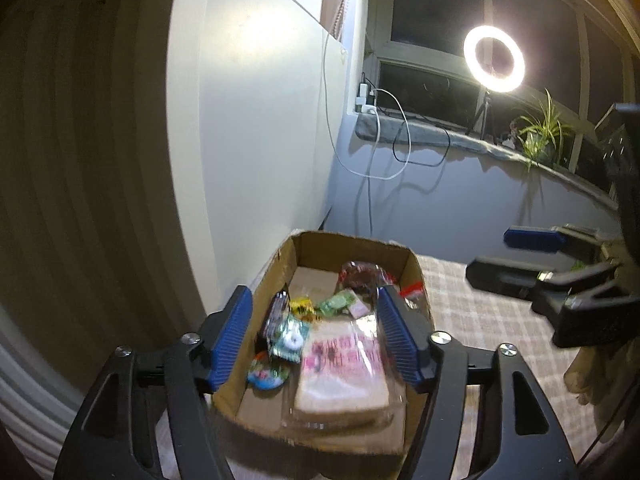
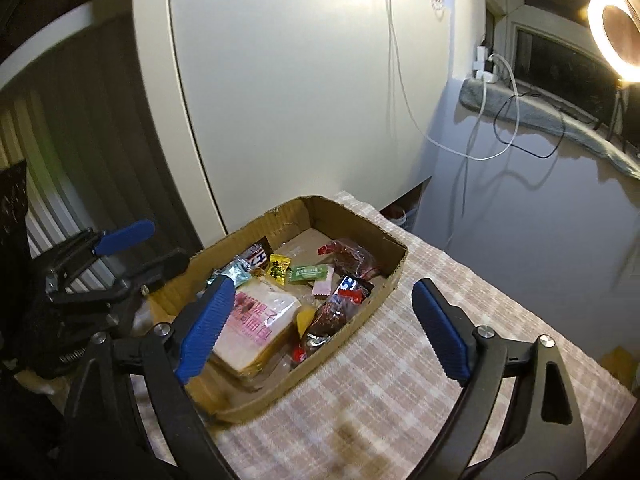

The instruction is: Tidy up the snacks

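- Left wrist view: my left gripper (image 1: 316,336) stands wide, its blue pads clear of everything and nothing clamped between them. It hangs above the cardboard box (image 1: 352,246) of snacks.
- The box runs lengthwise away from this camera. The wrapped bread (image 1: 340,376) lies flat at the near end, long side along the box.
- My right gripper (image 1: 496,256) shows at the right, spread and empty.
- Right wrist view: my right gripper (image 2: 322,326) is spread very wide, gripping nothing, one pad over the box (image 2: 360,216), the other over the checked cloth (image 2: 400,392).
- Here the box lies diagonally, near-left to far-right, on the cloth, bread (image 2: 256,324) near me.
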